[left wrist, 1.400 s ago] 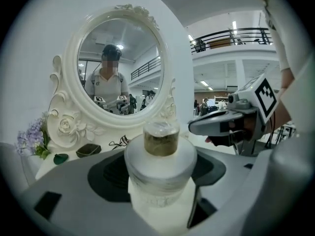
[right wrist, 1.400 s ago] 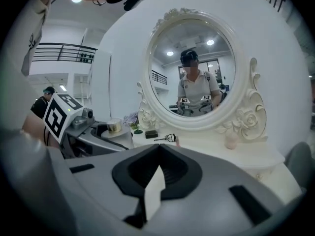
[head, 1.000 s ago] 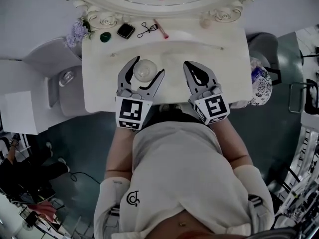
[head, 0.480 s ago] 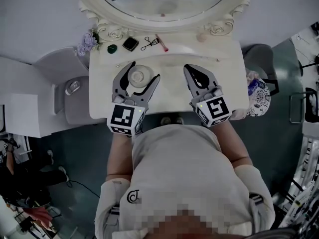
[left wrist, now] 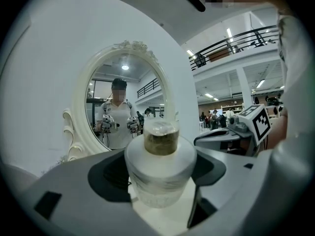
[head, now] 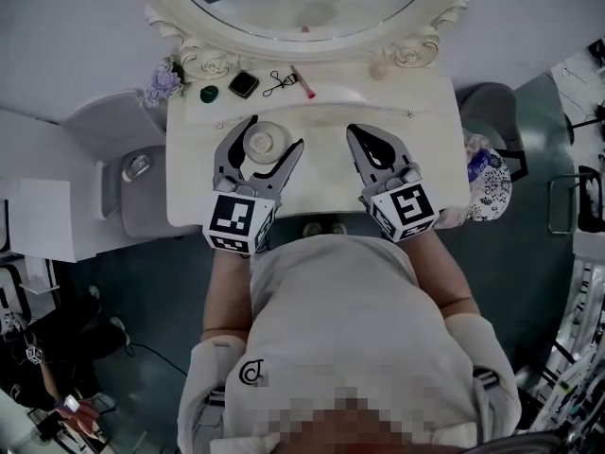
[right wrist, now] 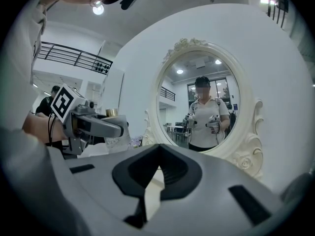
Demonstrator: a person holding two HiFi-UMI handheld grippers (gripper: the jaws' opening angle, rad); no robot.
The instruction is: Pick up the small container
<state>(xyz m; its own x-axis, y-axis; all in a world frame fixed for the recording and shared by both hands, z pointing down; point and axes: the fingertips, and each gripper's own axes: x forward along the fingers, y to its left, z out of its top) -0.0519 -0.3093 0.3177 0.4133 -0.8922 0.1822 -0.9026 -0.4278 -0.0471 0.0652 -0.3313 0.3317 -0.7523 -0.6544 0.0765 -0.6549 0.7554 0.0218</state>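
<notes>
L gripper [head: 276, 132] is clamping the small container [left wrist: 160, 156] over the vanity's [head: 430, 168] front edge, R gripper [head: 367, 143] hovering alongside, jaws pinched together, empty.

We look down on a white table [head: 326, 164] backed by an oval mirror [head: 302, 3] in an ornate white frame. Along the table's far edge we see, from left to right, a bunch of purple flowers [head: 163, 81], a small dark green piece [head: 208, 93], a black square compact [head: 243, 84], an eyelash curler [head: 279, 83] and a pink stick [head: 304, 81]. A grey rounded piece of furniture [head: 132, 168] stands just left of the table, and a patterned bag [head: 482, 173] lies at its right. A dark balcony railing [left wrist: 236, 38] runs along an upper floor.
</notes>
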